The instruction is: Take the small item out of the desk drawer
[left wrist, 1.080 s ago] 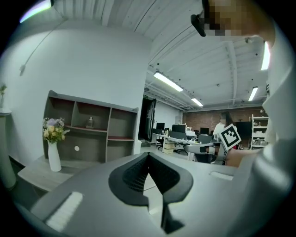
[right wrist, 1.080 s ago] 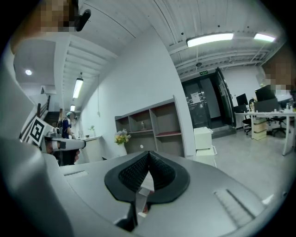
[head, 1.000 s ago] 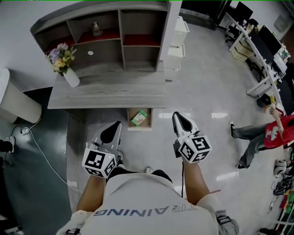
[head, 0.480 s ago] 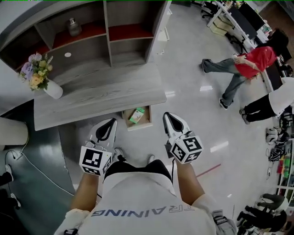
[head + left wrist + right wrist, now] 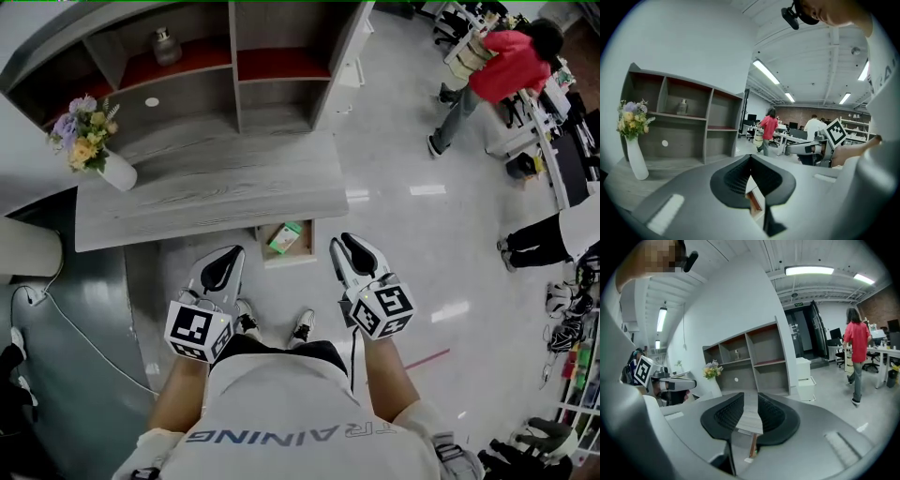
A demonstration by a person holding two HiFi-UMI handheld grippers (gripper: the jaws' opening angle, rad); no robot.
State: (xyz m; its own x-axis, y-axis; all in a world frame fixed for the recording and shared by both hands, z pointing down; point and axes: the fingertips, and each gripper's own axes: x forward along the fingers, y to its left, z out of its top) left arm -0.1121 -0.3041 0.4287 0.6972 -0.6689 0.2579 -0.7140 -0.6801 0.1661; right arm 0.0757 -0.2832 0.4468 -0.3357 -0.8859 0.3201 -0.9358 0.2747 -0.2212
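Lying in the pulled-out drawer (image 5: 308,246) under the front edge of the table (image 5: 216,192) is the small item, a green and white box (image 5: 284,237), set at a slant on the drawer bottom with bare space round it. It looks like a thin card carton, so it is probably light, fairly stiff along its edges, and easy to dent if pinched hard on its broad faces. The printed skin may be a little slick. A hold across its two narrower sides, with a soft squeeze, seems safest. The left hand-held gripper (image 5: 228,262) is held short of the drawer with its jaws closed tip to tip on nothing. The right hand-held gripper (image 5: 347,246) hangs just as near on the other side. Its jaws have just been opening and stand a narrow gap apart, with nothing between them. That gap looks too small for the box, so they would need to spread wider first.
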